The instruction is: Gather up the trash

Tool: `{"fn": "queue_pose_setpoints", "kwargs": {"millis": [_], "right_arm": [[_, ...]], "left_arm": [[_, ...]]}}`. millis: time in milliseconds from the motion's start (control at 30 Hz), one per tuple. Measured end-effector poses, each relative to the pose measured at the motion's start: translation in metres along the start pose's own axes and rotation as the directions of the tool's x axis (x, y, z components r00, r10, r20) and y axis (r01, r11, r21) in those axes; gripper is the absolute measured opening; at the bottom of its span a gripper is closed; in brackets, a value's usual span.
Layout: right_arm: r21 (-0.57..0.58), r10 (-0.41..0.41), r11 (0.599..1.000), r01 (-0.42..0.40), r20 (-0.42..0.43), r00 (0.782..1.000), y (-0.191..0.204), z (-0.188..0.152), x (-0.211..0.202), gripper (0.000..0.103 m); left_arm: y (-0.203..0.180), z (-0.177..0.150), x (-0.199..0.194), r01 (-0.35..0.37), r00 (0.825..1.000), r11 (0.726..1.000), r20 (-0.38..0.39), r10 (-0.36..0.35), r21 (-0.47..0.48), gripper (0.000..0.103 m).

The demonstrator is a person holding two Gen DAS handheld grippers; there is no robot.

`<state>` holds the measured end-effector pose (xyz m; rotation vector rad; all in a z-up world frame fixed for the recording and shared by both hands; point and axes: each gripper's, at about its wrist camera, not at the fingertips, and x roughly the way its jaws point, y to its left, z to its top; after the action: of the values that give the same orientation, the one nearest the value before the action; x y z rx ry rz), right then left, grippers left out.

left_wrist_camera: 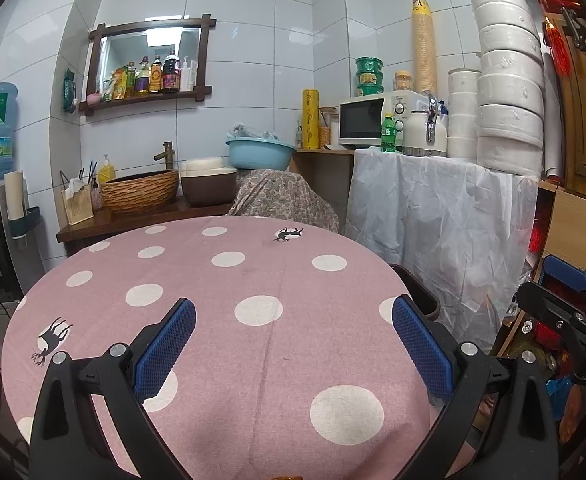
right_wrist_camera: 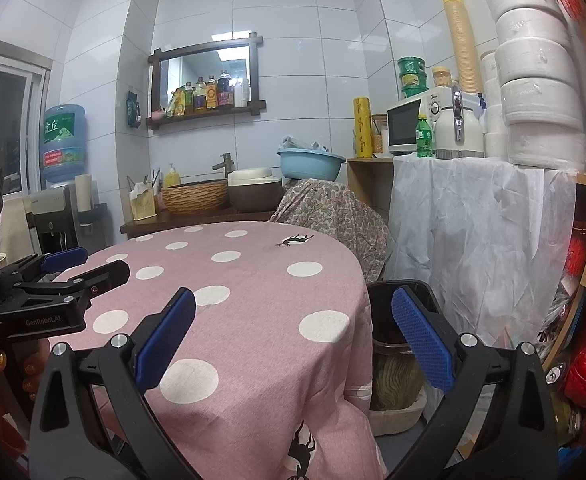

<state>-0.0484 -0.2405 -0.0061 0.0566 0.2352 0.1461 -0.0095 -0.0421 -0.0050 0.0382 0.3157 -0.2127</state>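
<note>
A round table under a pink cloth with white dots (left_wrist_camera: 261,272) fills the left wrist view. No loose trash shows on it. My left gripper (left_wrist_camera: 293,304) hovers open above the cloth with nothing between its blue pads. My right gripper (right_wrist_camera: 293,294) is also open and empty, hanging over the right edge of the table (right_wrist_camera: 253,280). A dark waste bin (right_wrist_camera: 381,285) stands on the floor right beside that edge; its rim (left_wrist_camera: 427,294) peeks past the table. Each gripper appears at the edge of the other's view, the right one (left_wrist_camera: 541,286) and the left one (right_wrist_camera: 93,266).
Behind the table are a wooden counter with a woven basin (left_wrist_camera: 141,192), a chair draped in patterned cloth (right_wrist_camera: 333,208), and a white-covered stand (right_wrist_camera: 473,220) carrying a microwave, a kettle and stacked paper rolls. A water dispenser (right_wrist_camera: 63,148) stands far left. Red clutter lies at floor right.
</note>
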Motion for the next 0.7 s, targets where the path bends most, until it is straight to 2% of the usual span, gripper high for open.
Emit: {"fn": "queue_pose_setpoints", "kwargs": {"millis": [700], "right_arm": [[-0.001,0.001,1.0,-0.001,-0.004,1.0,0.0036,-0.0004,-0.0002,0.097]], "left_arm": [[-0.0019,-0.0002,0.0001,-0.001,1.0,1.0,-0.002,0.001,0.0,0.098]]}}
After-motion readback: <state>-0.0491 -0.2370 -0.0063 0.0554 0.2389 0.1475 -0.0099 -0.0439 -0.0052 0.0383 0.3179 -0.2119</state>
